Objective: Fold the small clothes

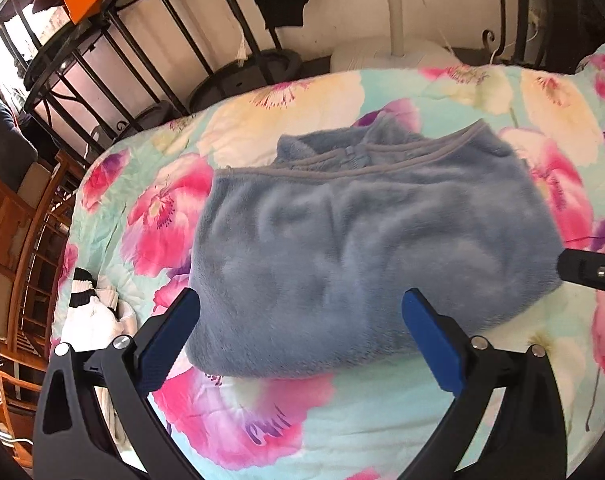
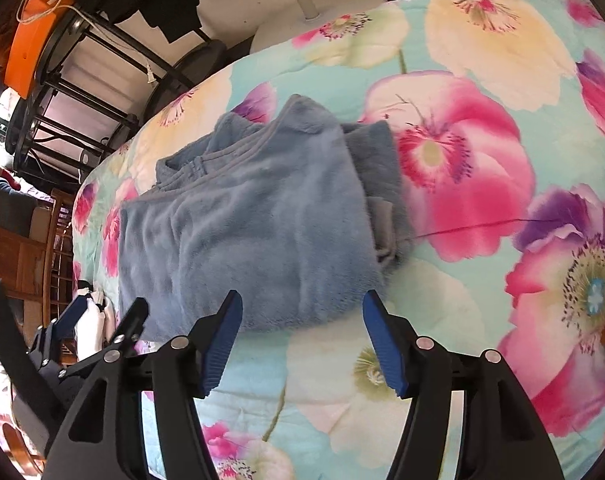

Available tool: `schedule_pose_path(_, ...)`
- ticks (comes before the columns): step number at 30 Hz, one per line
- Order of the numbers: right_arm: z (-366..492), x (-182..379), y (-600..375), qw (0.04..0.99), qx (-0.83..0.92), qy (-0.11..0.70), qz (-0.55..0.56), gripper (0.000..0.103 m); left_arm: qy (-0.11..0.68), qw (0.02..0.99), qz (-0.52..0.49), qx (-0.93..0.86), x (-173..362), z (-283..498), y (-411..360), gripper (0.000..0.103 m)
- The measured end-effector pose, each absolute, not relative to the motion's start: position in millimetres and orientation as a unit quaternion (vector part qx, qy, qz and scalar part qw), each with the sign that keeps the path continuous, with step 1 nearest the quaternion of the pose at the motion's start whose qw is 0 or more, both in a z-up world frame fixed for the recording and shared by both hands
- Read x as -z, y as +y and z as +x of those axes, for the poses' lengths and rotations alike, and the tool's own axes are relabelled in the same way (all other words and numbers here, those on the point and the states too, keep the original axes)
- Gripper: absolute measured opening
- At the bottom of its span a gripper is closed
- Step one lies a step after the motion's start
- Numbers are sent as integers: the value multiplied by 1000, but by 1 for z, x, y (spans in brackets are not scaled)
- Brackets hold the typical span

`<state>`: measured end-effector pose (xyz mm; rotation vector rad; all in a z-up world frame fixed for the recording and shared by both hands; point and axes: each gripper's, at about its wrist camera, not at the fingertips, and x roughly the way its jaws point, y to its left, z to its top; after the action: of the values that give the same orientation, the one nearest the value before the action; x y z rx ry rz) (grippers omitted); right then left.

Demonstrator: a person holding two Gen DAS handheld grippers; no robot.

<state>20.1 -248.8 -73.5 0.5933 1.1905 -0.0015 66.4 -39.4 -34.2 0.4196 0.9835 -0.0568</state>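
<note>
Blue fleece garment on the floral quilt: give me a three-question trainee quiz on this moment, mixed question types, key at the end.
1. True or false: the left gripper is clamped on the blue fleece garment.
2. Multiple choice: what lies on the floral quilt at its edge, to the garment's left in the left wrist view? A) black-and-white striped socks B) a red towel C) a pair of jeans
3. Fill in: the right gripper has its jaws ____, with nothing between the pads.

Key: 1 false, its jaws stand apart and free of the fabric; 2 A, the striped socks; 3 open.
</note>
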Motion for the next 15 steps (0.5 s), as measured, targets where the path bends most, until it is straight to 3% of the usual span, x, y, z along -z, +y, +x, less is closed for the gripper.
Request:
schedule_pose_path(8, 12, 82, -267, 783, 16, 556, 278, 64, 448, 870, 203, 40, 23, 57, -51, 99)
schedule_pose_path(15, 19, 97, -275, 767, 23, 564, 305, 65, 504, 840, 201, -8, 63, 94, -41, 99)
